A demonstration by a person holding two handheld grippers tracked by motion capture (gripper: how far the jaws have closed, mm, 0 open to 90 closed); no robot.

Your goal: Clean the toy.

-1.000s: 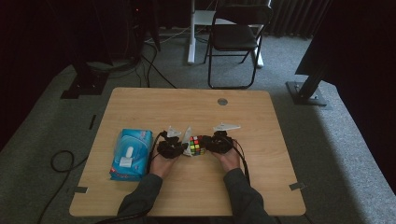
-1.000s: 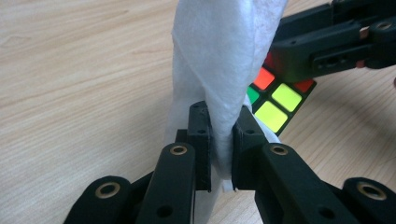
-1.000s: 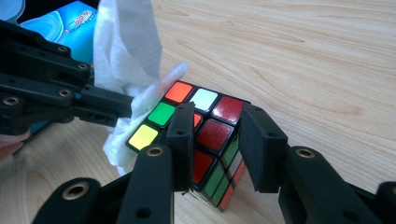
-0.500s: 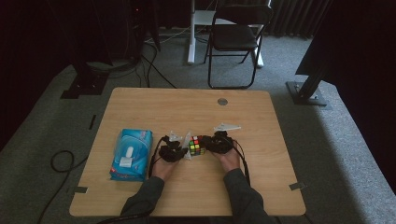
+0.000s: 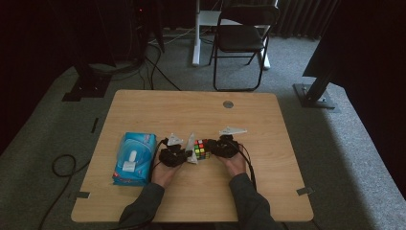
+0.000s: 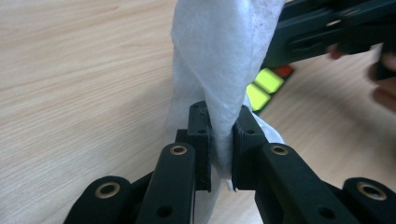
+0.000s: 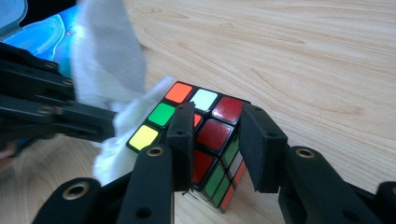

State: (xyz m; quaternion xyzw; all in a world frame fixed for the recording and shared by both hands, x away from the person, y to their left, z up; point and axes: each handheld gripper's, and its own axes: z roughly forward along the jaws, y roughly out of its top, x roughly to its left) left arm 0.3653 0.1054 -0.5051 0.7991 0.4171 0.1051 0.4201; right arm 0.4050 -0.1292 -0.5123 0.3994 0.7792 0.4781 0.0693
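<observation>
We are clamping the wipe [image 6: 219, 79] in the left claw [image 6: 219, 140] and gripping the cube [image 7: 210, 140], on the desk [image 5: 268, 143], with the right claw [image 7: 219, 149]; rubbing could be twisting the cube free.

- Left gripper [image 6: 219, 140]: two matt black jaws with flat rectangular pads, each carried on chunky black link arms; brass-ringed pivot holes sit at about 7 and 5 o'clock of the pads, with small dark screw holes below
- Right gripper [image 7: 215, 140]: same black build, broad squared pads, brass-ringed pivots on the link arms
- In the high view, black cables loop from each gripper towards 6 o'clock
- Grey three-cornered plates top both grippers
- Sleeves [image 5: 143, 211] are dark grey, reaching the wrists
</observation>
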